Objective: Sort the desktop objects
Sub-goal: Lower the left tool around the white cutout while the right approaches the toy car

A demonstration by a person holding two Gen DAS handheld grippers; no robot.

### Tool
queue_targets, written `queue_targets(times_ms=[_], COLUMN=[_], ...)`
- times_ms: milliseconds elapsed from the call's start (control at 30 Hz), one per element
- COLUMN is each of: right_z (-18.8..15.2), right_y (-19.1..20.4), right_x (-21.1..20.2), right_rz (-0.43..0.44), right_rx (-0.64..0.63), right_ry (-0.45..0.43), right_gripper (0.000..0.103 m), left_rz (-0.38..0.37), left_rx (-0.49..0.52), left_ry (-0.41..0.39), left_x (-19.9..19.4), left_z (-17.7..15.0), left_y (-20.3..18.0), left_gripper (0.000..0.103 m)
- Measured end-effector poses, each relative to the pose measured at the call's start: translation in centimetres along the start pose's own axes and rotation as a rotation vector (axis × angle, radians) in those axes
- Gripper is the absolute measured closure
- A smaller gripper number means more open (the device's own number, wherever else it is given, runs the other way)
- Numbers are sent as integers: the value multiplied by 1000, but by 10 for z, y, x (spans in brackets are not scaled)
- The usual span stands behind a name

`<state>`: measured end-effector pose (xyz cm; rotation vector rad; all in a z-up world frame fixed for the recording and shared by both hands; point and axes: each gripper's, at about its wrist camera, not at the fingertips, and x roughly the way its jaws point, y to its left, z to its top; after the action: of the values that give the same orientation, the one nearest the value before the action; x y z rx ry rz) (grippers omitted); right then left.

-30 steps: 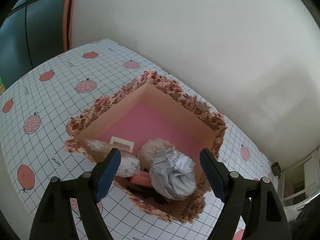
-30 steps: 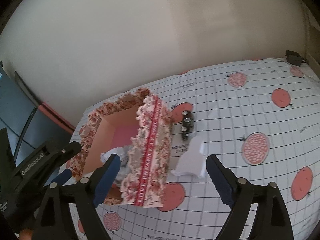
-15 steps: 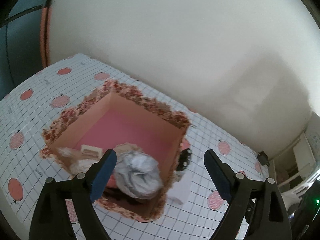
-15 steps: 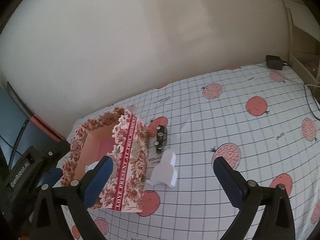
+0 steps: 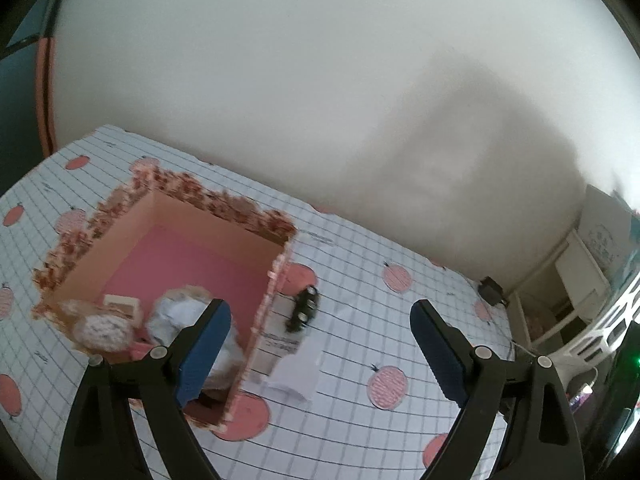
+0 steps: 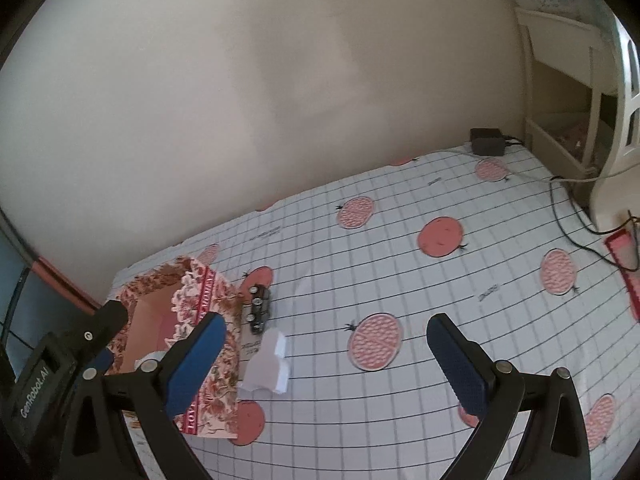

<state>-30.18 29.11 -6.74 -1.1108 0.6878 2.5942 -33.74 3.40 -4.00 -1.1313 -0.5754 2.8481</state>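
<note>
A floral cardboard box (image 5: 208,196) with a pink floor stands at the left of the table. In it lie a grey crumpled paper ball (image 5: 170,316), a whitish ball (image 5: 104,330) and a small cream piece (image 5: 120,302). Just right of the box are a pack of batteries (image 5: 306,308) and a folded white paper (image 5: 296,364). My left gripper (image 5: 320,312) hangs open and holds nothing, above the box's right wall. My right gripper (image 6: 326,322) is also open with nothing in it, above the batteries (image 6: 258,308), the white paper (image 6: 268,364) and the box (image 6: 208,292). The left gripper's body (image 6: 80,344) shows at the lower left.
The tablecloth (image 6: 440,280) is white with a grid and pink fruit prints. A black power adapter (image 6: 486,142) sits at the far edge by the wall, with cables (image 6: 568,216) trailing right. White furniture (image 6: 616,120) and a red object (image 6: 624,248) stand at the right; a dark screen (image 6: 12,280) at the left.
Both grippers have drawn back and up from the box and swung right, and their jaws have widened. The grey paper ball stays in the box, no longer between the left fingers.
</note>
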Motion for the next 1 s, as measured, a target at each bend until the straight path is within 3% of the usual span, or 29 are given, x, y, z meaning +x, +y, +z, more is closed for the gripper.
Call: queue_targets(times_ms=[267,600,867,1000], right_z=[-5,-11,-13,-13], right_y=[-31,-46,-57,-60], right_x=[16,27,33,37], right_rz=[-88,-120,-150,-168], right_rx=[77,123,159,161], right_ry=[87,139,161,169], right_gripper=[1,1,1,1], left_rz=[-4,-14,12,72], left_rx=[42,30,41,79], left_ry=[67,193,241,259], left_x=[20,53,74,84], left_z=[-16,-38,-51,-57], left_y=[-22,-24,-23,-26], left_gripper=[11,11,11,11])
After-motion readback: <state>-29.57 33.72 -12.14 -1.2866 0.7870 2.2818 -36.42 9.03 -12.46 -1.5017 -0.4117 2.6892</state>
